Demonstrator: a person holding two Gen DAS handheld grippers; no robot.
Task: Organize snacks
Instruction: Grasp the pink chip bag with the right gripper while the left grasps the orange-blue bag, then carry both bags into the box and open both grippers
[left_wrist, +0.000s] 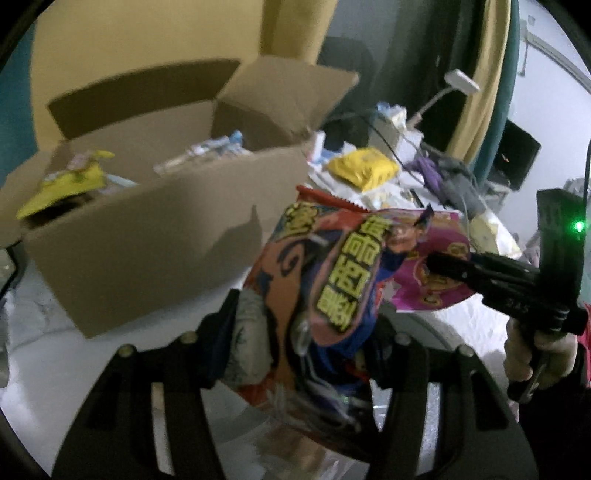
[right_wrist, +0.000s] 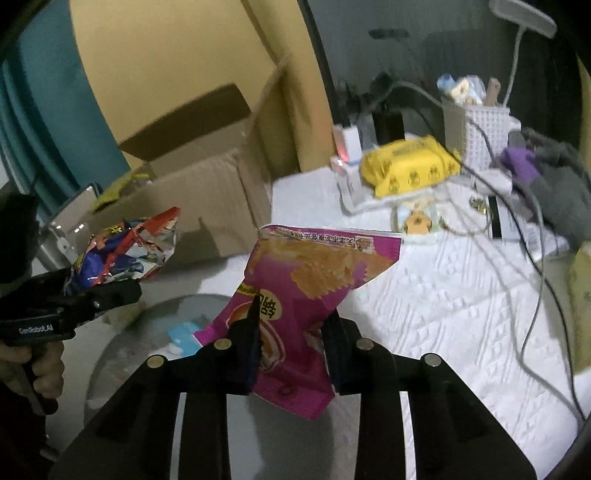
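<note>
Your left hand-held gripper (left_wrist: 295, 328) pinches the red-and-blue snack bag (left_wrist: 314, 295); your right hand-held gripper (right_wrist: 291, 343) pinches the magenta snack bag (right_wrist: 306, 295). The open cardboard box (left_wrist: 155, 236) stands just beyond on the worktop (right_wrist: 424, 314), with the yellow pack (right_wrist: 406, 166) and cables (right_wrist: 532, 266) to the right.

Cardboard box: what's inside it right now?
The cardboard box holds a yellow packet at left and pale packets toward the back; its front wall hides everything lower.

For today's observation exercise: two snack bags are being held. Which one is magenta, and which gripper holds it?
The magenta snack bag, clamped in the right gripper. The left gripper holds the other bag, orange-red and blue with yellow lettering.
</note>
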